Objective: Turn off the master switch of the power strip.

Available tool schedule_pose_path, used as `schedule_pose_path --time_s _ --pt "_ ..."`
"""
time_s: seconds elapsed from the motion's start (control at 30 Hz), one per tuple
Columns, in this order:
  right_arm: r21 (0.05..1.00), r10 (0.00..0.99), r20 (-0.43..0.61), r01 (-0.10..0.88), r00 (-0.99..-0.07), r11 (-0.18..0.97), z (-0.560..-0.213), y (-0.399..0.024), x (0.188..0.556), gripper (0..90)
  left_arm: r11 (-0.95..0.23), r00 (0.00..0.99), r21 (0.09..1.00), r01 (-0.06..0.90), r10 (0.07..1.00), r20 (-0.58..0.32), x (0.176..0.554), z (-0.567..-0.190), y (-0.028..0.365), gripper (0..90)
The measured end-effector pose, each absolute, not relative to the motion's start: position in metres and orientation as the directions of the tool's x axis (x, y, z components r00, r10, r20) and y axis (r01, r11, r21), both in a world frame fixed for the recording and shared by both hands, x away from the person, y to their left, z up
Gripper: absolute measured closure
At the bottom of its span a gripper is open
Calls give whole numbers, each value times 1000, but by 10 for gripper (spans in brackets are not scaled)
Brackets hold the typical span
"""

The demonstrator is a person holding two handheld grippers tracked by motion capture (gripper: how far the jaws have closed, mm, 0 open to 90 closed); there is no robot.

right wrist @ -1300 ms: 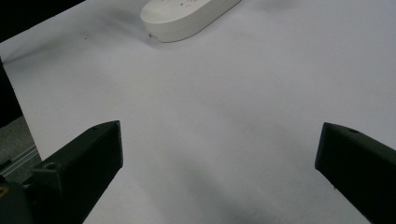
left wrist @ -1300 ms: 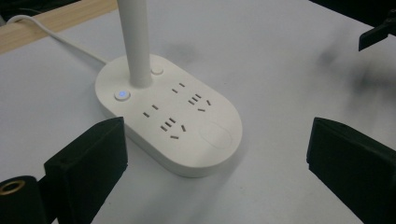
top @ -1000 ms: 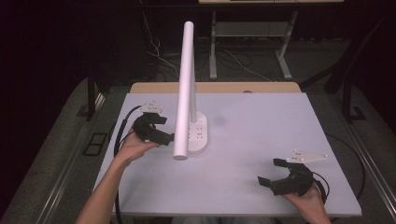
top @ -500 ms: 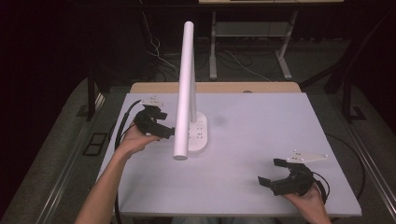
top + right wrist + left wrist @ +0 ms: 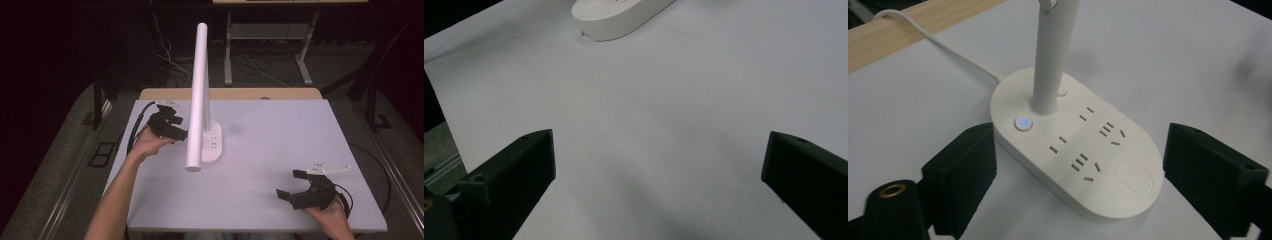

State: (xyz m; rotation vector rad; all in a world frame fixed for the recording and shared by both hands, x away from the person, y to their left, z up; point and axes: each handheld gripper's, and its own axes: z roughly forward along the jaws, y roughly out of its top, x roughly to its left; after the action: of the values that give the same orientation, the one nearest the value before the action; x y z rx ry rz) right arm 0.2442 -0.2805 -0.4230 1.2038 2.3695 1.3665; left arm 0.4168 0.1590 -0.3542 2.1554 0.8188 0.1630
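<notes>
White desk lamp point(image 5: 200, 95) standing left of centre on the white table point(image 5: 280, 150); oval base point(image 5: 1075, 150) flat on the surface, carrying socket slots, a lit blue button point(image 5: 1022, 122) beside the stem and an oval pad at the near end. White stem point(image 5: 1052, 55) rising from the rear part of the base. Long tubular lamp head point(image 5: 197, 100) in the high view slanting from upper rear down toward the front, its lower end hanging above the table in front of the base. White cable point(image 5: 933, 42) running from the base back to the wooden edge strip point(image 5: 913, 25).

Left gripper point(image 5: 175, 131) held just left of the base, pointed at it. Jaws spread, having just been closing somewhat, with the base between them: left jaw tip against or just beside the base rim, contact not certain; right jaw clear of the rim with table showing in the gap. No pinch on the base.

Right gripper point(image 5: 290, 185) near the front right corner of the table, well apart from the lamp. Jaws spread wide over bare table surface, nothing between them. Grey three-cornered plate point(image 5: 327, 169) visible on top.
</notes>
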Motion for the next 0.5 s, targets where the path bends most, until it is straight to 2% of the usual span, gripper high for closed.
schedule_pose_path --time_s 0.23,0.5 --pt "783 704 245 564 -667 262 -423 -281 244 1 -456 768 723 519 621 -160 426 -356 160 222" --pt "783 707 247 567 -662 257 -423 -283 245 2 -423 755 735 529 631 -180 434 -360 165 377"
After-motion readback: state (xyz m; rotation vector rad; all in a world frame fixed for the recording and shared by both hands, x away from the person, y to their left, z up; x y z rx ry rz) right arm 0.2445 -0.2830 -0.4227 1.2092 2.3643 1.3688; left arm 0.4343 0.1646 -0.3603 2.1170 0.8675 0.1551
